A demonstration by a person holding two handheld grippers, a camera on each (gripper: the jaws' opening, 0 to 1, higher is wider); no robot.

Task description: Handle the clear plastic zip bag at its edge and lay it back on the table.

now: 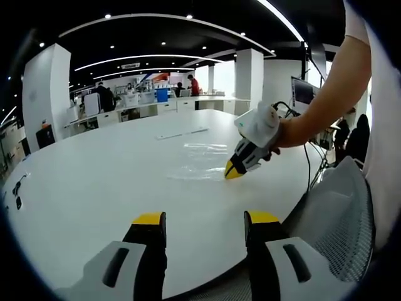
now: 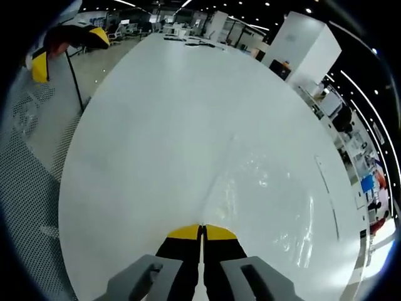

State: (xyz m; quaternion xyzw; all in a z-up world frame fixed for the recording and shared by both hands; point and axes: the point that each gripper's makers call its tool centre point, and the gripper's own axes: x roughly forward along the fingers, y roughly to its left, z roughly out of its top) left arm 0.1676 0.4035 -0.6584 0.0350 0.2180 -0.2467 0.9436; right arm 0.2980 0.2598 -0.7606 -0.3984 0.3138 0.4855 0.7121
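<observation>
A clear plastic zip bag (image 1: 199, 160) lies flat on the white round table (image 1: 94, 182). In the left gripper view a person's hand holds my right gripper (image 1: 233, 170) with its yellow tips down at the bag's near edge. In the right gripper view that gripper (image 2: 202, 229) has its jaws shut together, and the edge of the bag (image 2: 276, 194) runs in between them. My left gripper (image 1: 205, 219) stands open over the table's near rim, well short of the bag and holding nothing. It also shows far off as the left gripper (image 2: 67, 50).
A grey mesh chair (image 1: 341, 213) stands at the table's edge beside the person's arm. Thin white strips (image 1: 182, 133) lie beyond the bag, and small dark items (image 1: 17, 191) sit at the table's far left. Desks, pillars and people fill the background.
</observation>
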